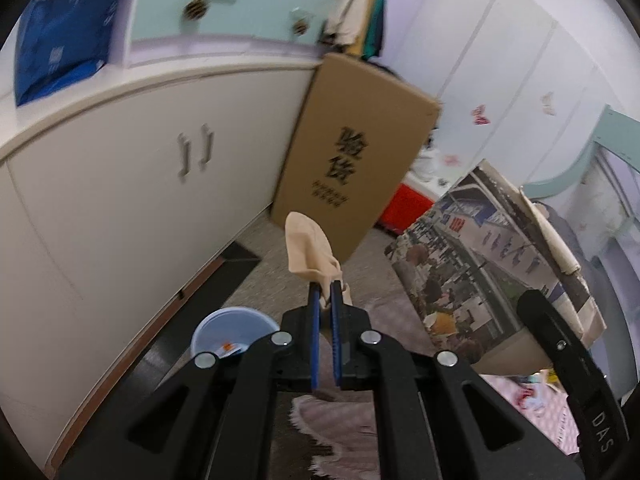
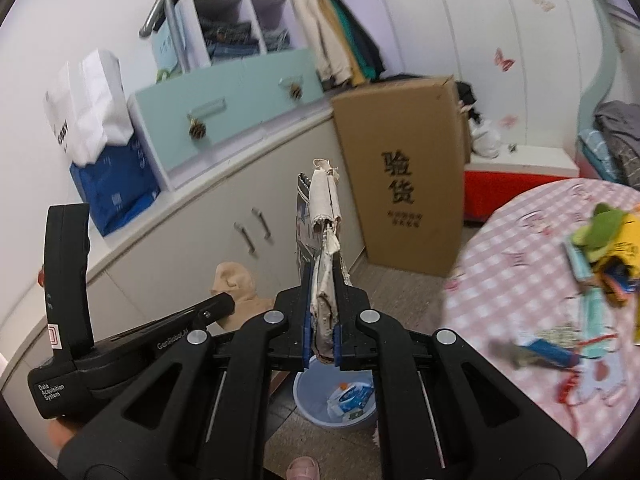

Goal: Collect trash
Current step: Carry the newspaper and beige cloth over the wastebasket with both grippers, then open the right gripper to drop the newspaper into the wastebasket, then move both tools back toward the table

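My left gripper (image 1: 326, 294) is shut on a beige sock-like cloth (image 1: 310, 250) and holds it in the air above the floor. The cloth also shows in the right wrist view (image 2: 234, 280), beside the left gripper's body. My right gripper (image 2: 324, 264) is shut on a folded newspaper (image 2: 326, 216), seen edge-on; its printed face fills the right of the left wrist view (image 1: 492, 264). A light blue plastic basin (image 2: 320, 406) with wrappers inside stands on the floor below both grippers; it also shows in the left wrist view (image 1: 232, 330).
A tall cardboard box (image 2: 404, 176) leans against white cabinets (image 1: 132, 200). A round table with a pink checked cloth (image 2: 520, 272) at right carries several pieces of litter (image 2: 600, 264). A red box (image 2: 516, 188) stands behind. A pinkish rug (image 1: 340, 432) lies on the floor.
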